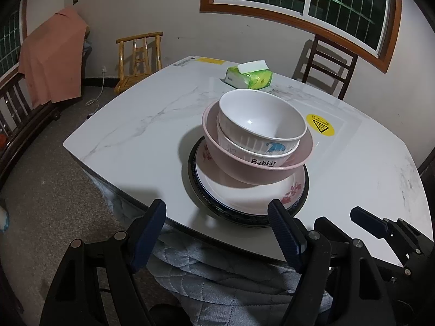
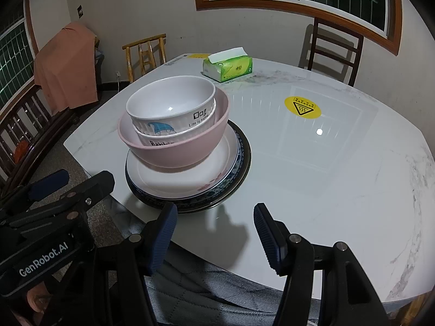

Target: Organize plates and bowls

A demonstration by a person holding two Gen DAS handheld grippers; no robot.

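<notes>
One stack stands near the front edge of the white marble table (image 1: 130, 135) (image 2: 339, 190). At the bottom lie a dark-rimmed plate (image 1: 303, 203) (image 2: 242, 168) and a white flowered plate (image 1: 244, 198) (image 2: 168, 184). On them sits a pink bowl (image 1: 239, 168) (image 2: 179, 152), which holds two nested white bowls: the "Rabbit" bowl (image 1: 261, 154) (image 2: 163, 137) and another (image 1: 261, 119) (image 2: 168, 103) on top. My left gripper (image 1: 217, 217) hangs open just before the stack, nothing between its fingers. My right gripper (image 2: 214, 214) is open and empty to the right of the stack.
A green tissue pack (image 1: 248, 76) (image 2: 228, 66) lies at the table's far side. A yellow warning sticker (image 1: 320, 125) (image 2: 303, 107) marks the top. Wooden chairs (image 1: 326, 65) (image 2: 146, 54) stand beyond the table, and a pink cloth (image 1: 51, 62) hangs at the left.
</notes>
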